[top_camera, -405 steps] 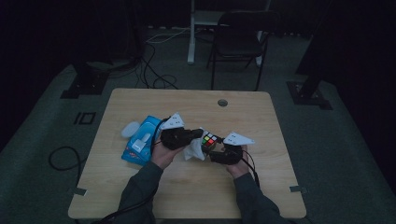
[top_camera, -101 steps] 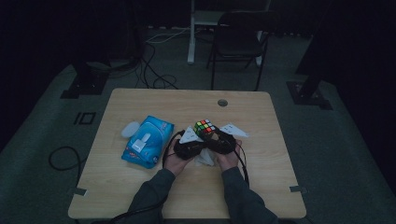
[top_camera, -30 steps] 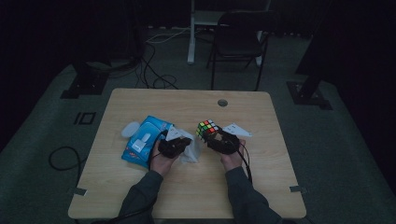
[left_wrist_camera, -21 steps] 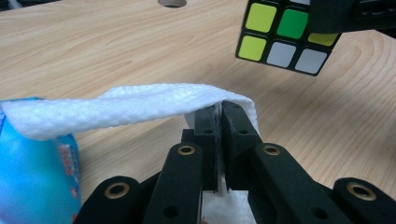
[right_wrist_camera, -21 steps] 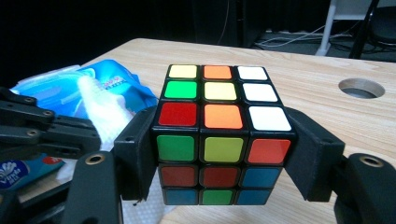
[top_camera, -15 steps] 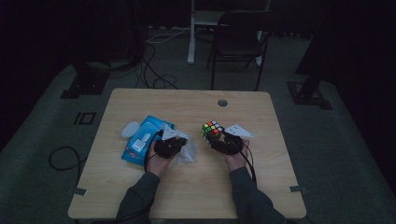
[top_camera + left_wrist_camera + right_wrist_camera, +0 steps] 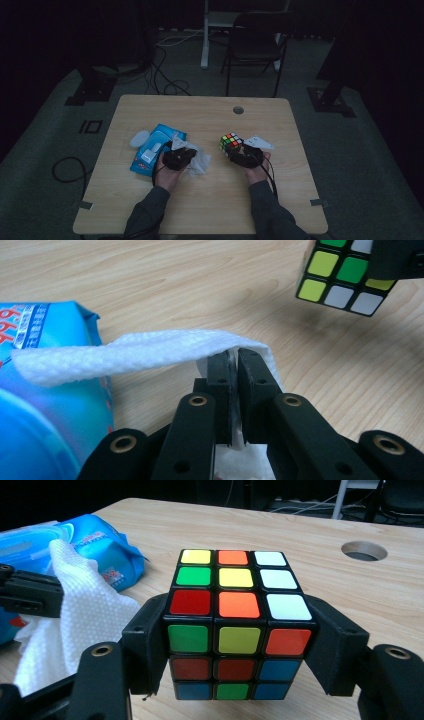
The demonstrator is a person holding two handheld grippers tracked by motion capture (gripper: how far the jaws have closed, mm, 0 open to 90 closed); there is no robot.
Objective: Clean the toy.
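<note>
A scrambled puzzle cube (image 7: 234,620) is clamped between the jaws of my right gripper (image 7: 235,645), held just above the table; from above the cube (image 7: 230,142) sits right of centre. My left gripper (image 7: 233,390) is shut on a white wet wipe (image 7: 135,352), which drapes over the jaw tips toward the blue wipe pack (image 7: 45,405). In the high view the left gripper (image 7: 186,156) rests beside the pack (image 7: 155,147), with the wipe (image 7: 200,162) bunched to its right. The cube's corner (image 7: 345,277) hangs at the upper right of the left gripper view.
The wooden table (image 7: 200,115) has a round cable hole (image 7: 238,110) near its far edge. A white lid or cap (image 7: 139,138) lies left of the pack. A chair (image 7: 255,45) and floor cables stand beyond the table.
The two grippers have drawn apart: the right one has carried the cube to the right, and the left one has moved the wipe slightly left toward the pack.
</note>
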